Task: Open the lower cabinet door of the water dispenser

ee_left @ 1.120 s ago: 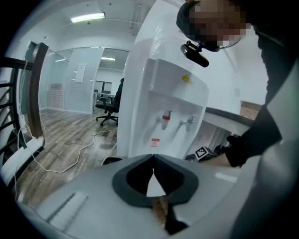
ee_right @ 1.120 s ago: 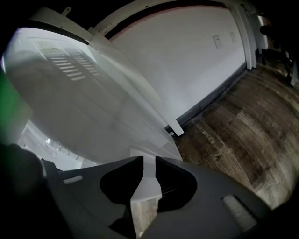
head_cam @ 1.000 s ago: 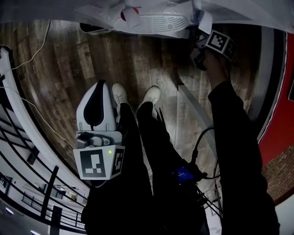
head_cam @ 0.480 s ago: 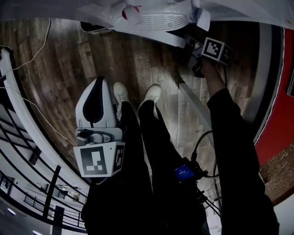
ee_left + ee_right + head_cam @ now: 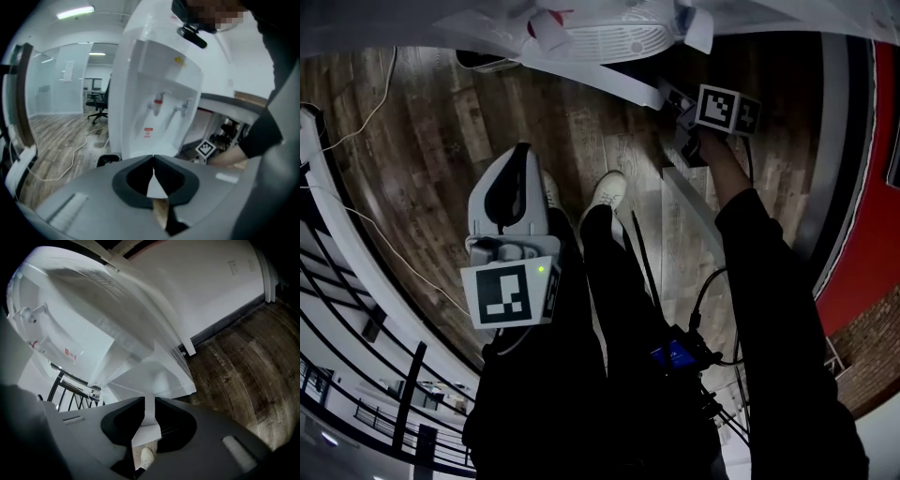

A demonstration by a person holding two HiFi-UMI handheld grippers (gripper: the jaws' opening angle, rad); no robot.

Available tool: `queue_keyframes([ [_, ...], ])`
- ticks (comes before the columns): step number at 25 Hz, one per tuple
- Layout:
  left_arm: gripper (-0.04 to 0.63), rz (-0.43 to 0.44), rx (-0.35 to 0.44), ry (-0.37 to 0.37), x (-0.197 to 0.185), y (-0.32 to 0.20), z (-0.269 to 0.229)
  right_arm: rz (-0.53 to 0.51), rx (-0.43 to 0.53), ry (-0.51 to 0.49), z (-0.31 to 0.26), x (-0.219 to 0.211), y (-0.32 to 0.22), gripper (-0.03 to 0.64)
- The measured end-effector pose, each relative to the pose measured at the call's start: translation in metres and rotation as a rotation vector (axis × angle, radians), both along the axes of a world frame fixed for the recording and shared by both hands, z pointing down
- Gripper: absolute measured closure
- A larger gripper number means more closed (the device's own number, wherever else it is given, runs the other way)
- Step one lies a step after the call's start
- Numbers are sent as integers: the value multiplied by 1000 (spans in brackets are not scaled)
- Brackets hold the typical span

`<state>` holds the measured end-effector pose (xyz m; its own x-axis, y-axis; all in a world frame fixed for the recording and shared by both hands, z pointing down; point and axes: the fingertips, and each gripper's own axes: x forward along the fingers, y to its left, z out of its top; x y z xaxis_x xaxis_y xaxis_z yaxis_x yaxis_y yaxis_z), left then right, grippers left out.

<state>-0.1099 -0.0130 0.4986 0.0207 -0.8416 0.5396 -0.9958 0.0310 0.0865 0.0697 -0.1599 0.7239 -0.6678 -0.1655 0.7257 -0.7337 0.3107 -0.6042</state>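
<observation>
The white water dispenser [image 5: 609,37] stands at the top of the head view, its lower cabinet door [image 5: 600,80] swung out over the floor. My right gripper [image 5: 673,98] is at the door's free edge. In the right gripper view the jaws [image 5: 150,400] are shut on the thin white door panel [image 5: 150,378]. My left gripper [image 5: 522,150] hangs shut and empty by the person's left leg, well away from the door. The left gripper view looks past its closed tips [image 5: 153,158] at the dispenser front [image 5: 159,84] with its two taps.
Dark wood floor [image 5: 441,141] surrounds the dispenser. A railing [image 5: 356,281] curves along the left, with a white cable [image 5: 366,122] on the floor. A red wall [image 5: 862,187] is at right. The person's shoe [image 5: 605,192] and a white strip [image 5: 703,220] lie below the door.
The right gripper has moved left and slightly down in the head view, bringing the door's edge with it. The left gripper has shifted right and toward the dispenser.
</observation>
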Motion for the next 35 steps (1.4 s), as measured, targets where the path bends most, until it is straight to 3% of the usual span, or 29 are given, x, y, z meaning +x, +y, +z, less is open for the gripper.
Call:
queue_keyframes([
  [3,578,277,-106,-181,42,-18,41,-9,-9,-4,1,-2,8,549],
  [4,520,360,-119,-232,57,-27,54,-8,-11,-6,2,-2,10,550],
  [7,456,594,-143,-363,95,-47,92,-3,-13,-27,4,-7,14,554],
  [12,387,887,-217,-526,134,-58,150,-23,-19,-52,4,-7,23,557],
  [15,354,1018,-298,-548,146,-53,172,-30,-44,-45,7,-7,32,558],
  [20,317,1079,-354,-581,151,-48,192,-80,-78,-49,12,-12,51,558],
  [25,326,1114,-400,-605,143,-33,203,-169,-93,-92,14,-28,70,568],
  [35,344,1153,-426,-648,127,5,204,-296,-126,-72,12,-49,117,592],
])
